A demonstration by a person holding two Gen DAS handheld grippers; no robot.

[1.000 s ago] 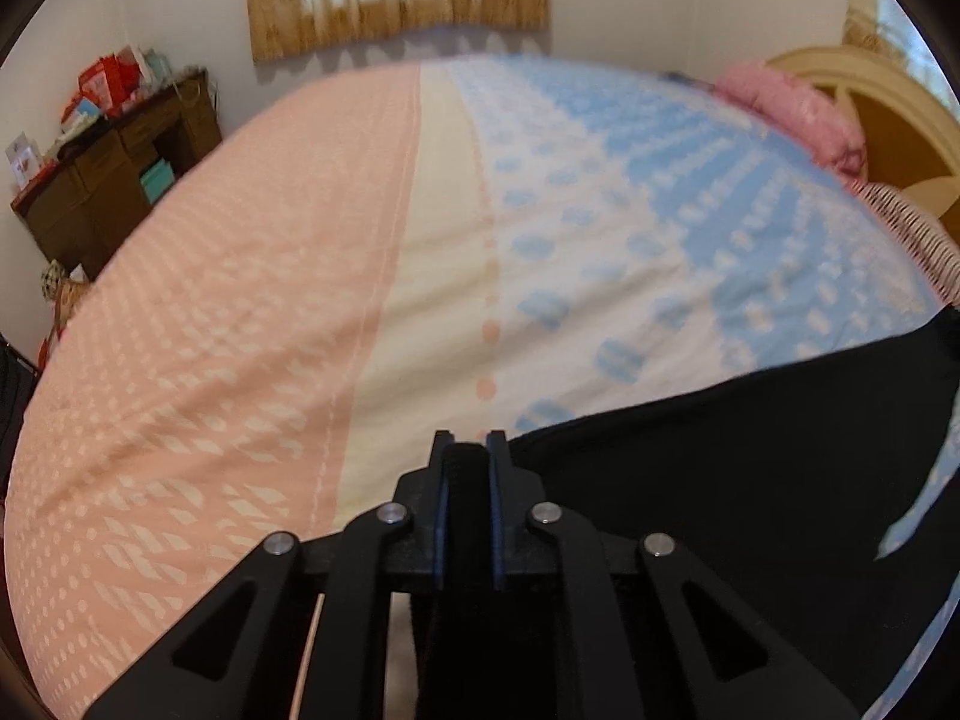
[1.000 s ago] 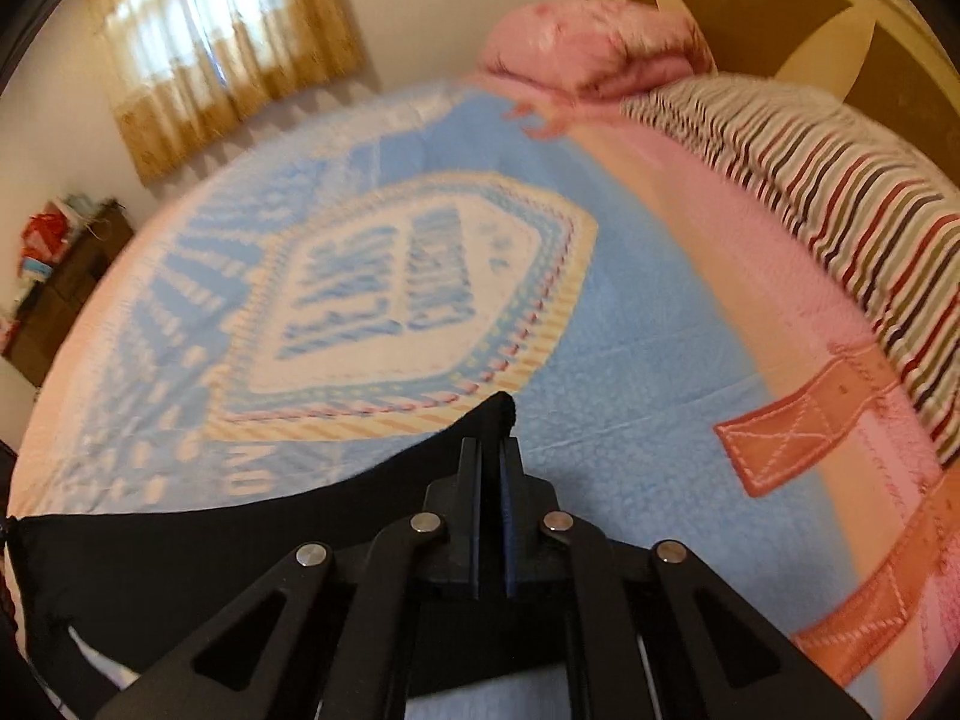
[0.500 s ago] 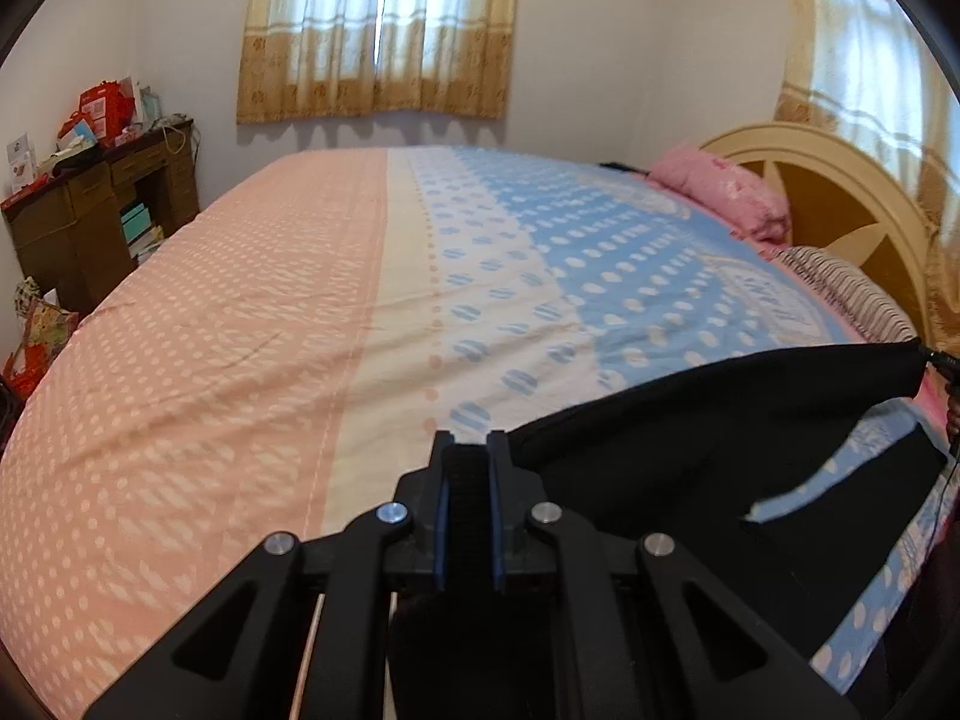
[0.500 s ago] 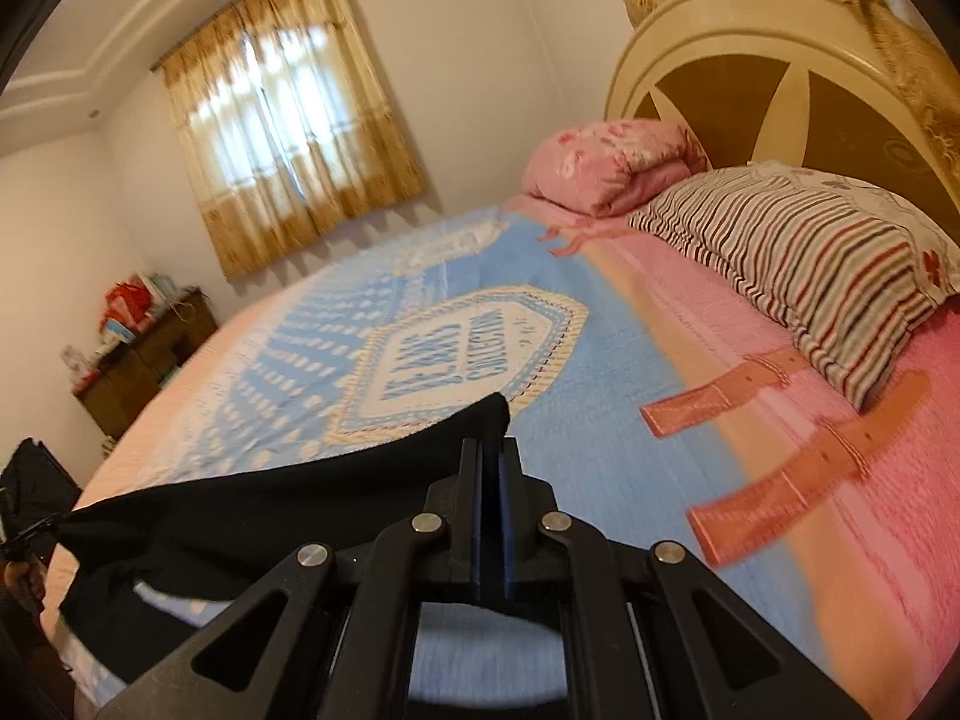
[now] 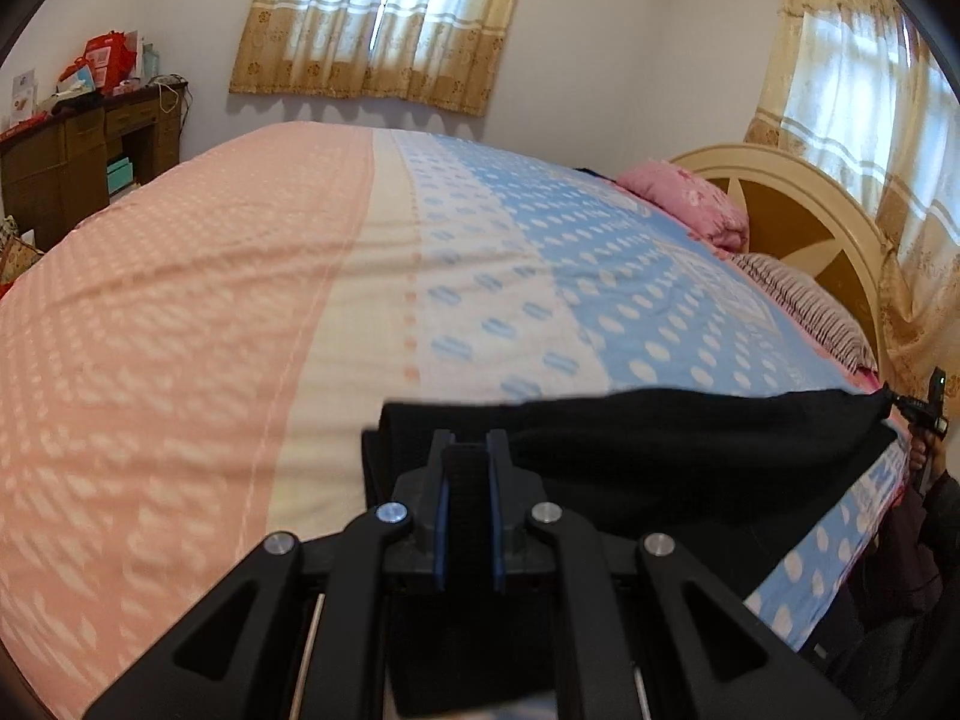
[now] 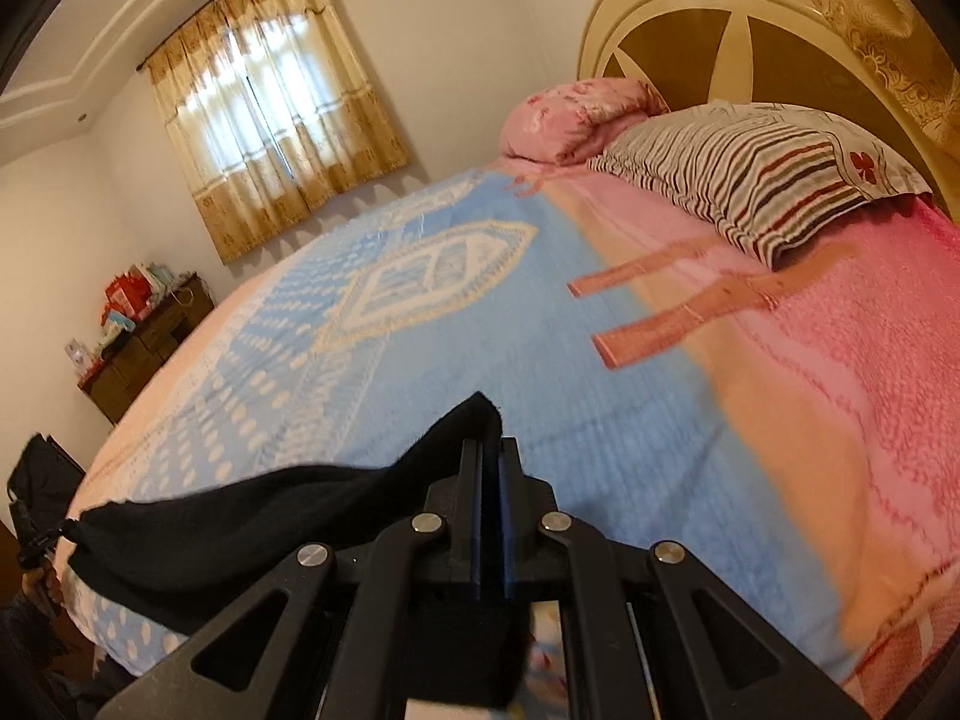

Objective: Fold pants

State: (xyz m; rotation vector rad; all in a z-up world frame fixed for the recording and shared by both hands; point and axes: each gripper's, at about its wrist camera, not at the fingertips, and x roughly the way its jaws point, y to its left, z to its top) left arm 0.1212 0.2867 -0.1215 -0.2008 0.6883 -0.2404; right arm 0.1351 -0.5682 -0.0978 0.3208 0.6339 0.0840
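The black pants (image 5: 690,438) hang stretched in the air above the near side of the bed, between my two grippers. My left gripper (image 5: 471,450) is shut on one end of their upper edge. My right gripper (image 6: 492,456) is shut on the other end, where a corner of the pants (image 6: 468,420) pokes up past the fingers. In the right wrist view the fabric (image 6: 240,516) runs down and left to the far left gripper (image 6: 36,540). In the left wrist view the right gripper (image 5: 924,408) shows small at the far right edge. The lower part of the pants is hidden below both grippers.
The bed carries a pink, cream and blue patterned blanket (image 5: 240,312). A pink pillow (image 6: 576,120) and a striped pillow (image 6: 756,180) lie against the cream headboard (image 6: 720,18). A dark wooden desk (image 5: 66,162) with clutter stands by the far wall. Curtained windows (image 5: 384,18) are behind.
Both grippers have risen and tilted up from the bed with the pants held. The fabric is now pulled more taut and level between them, off the blanket.
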